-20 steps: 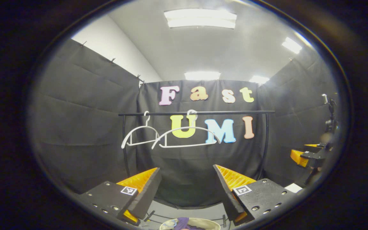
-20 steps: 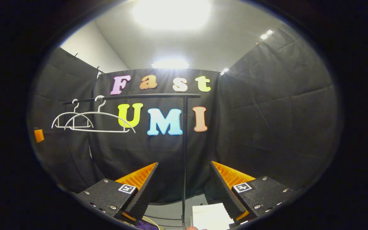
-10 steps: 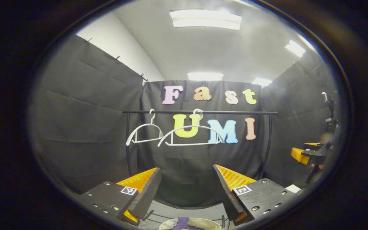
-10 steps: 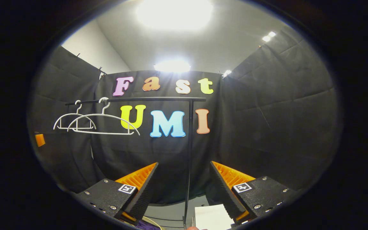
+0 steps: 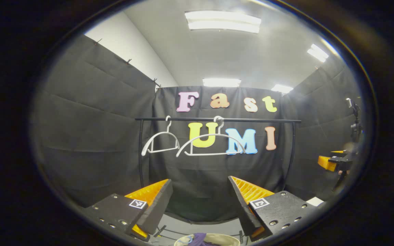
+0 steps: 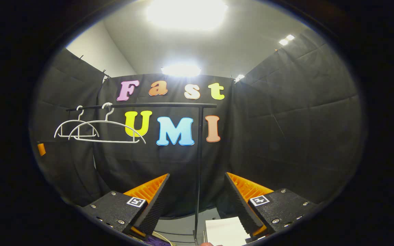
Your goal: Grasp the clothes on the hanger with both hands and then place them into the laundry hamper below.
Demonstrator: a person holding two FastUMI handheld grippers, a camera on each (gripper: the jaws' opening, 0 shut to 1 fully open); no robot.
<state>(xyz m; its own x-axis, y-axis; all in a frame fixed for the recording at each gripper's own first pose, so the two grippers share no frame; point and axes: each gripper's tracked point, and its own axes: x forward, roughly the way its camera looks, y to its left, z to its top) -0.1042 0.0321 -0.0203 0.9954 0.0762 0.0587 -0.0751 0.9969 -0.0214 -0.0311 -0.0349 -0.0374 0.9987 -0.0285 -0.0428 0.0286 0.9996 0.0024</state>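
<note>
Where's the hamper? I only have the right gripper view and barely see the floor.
Observer: In the left gripper view, the hamper sits at the bottom edge, low in the gap between the fingers of the left gripper.
Operator: Anything in it?
Observer: Yes. A purple cloth lies inside its pale rim.
Operator: Left gripper state?
Observer: Open, with nothing between its fingers.
</note>
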